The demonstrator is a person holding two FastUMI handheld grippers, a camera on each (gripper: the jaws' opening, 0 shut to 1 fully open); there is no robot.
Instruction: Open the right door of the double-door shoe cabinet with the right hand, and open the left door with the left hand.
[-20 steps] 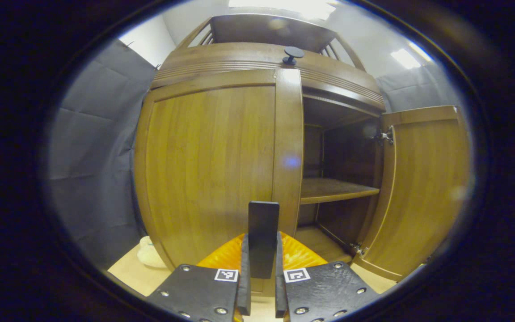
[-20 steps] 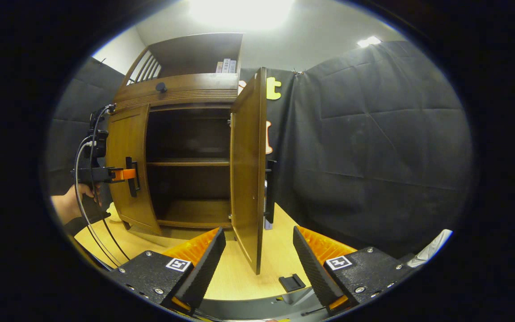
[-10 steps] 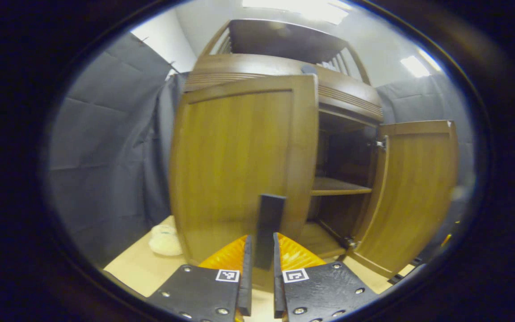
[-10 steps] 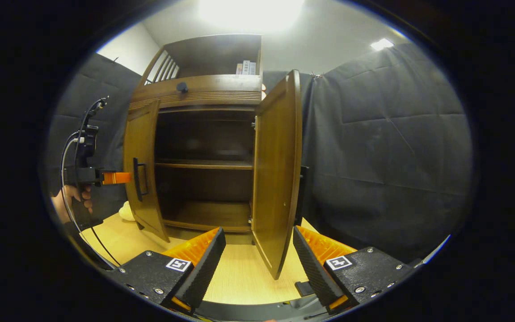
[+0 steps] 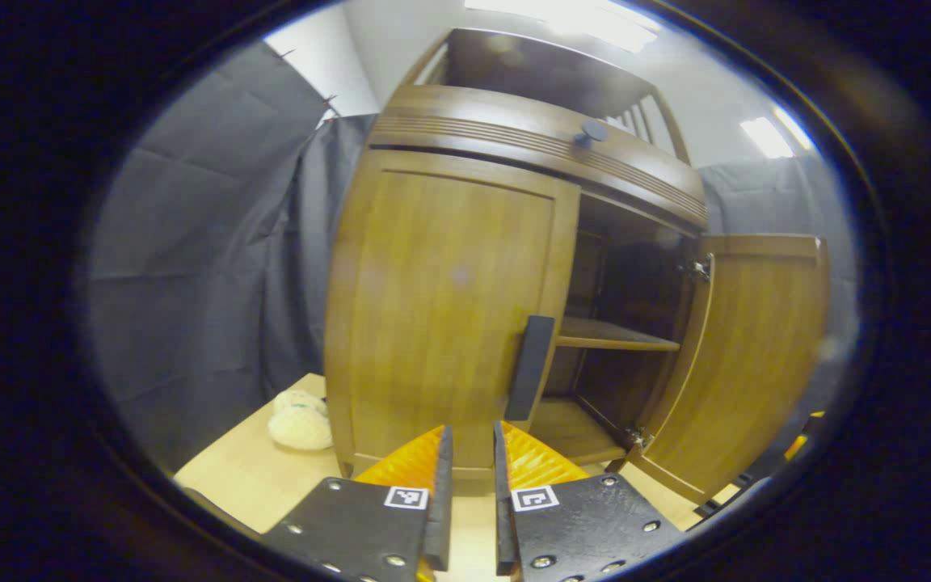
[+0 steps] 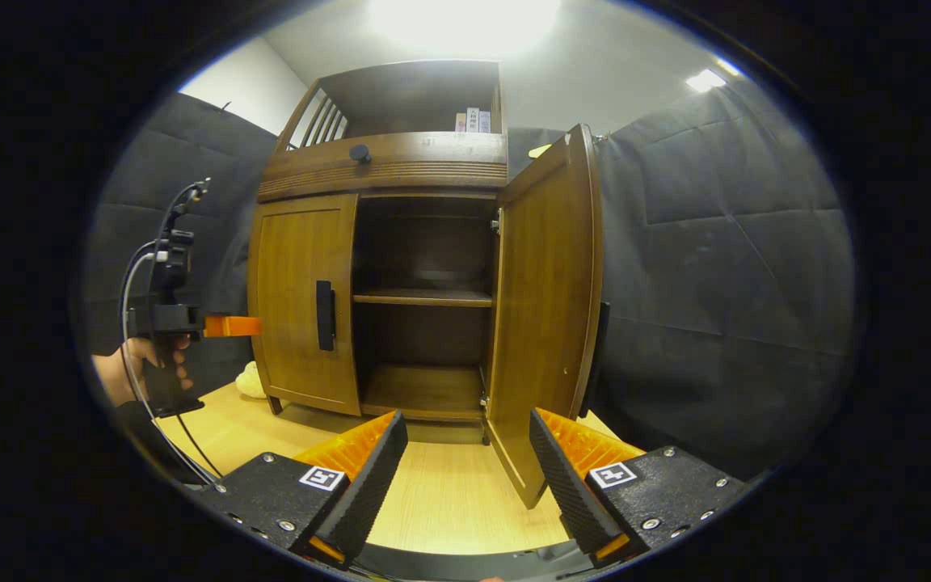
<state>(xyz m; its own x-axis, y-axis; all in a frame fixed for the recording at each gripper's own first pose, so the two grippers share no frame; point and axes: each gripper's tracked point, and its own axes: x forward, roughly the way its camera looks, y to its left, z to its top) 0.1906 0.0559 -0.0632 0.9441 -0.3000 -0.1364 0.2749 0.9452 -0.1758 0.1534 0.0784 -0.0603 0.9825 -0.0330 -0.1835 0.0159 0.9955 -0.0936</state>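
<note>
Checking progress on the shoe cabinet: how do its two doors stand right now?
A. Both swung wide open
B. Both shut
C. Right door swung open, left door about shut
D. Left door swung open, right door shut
C: the right door stands swung out, baring the shelf, while the left door lies about flush with the cabinet front.

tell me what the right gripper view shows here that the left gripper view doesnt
Right gripper view alone: the left gripper held by a hand, off the left door's handle, and books on the top shelf. Left gripper view alone: the left gripper's nearly touching fingers with nothing between them. Both: the cabinet, its right door swung open, the left door about closed, and a pale lump beside the cabinet.
</note>
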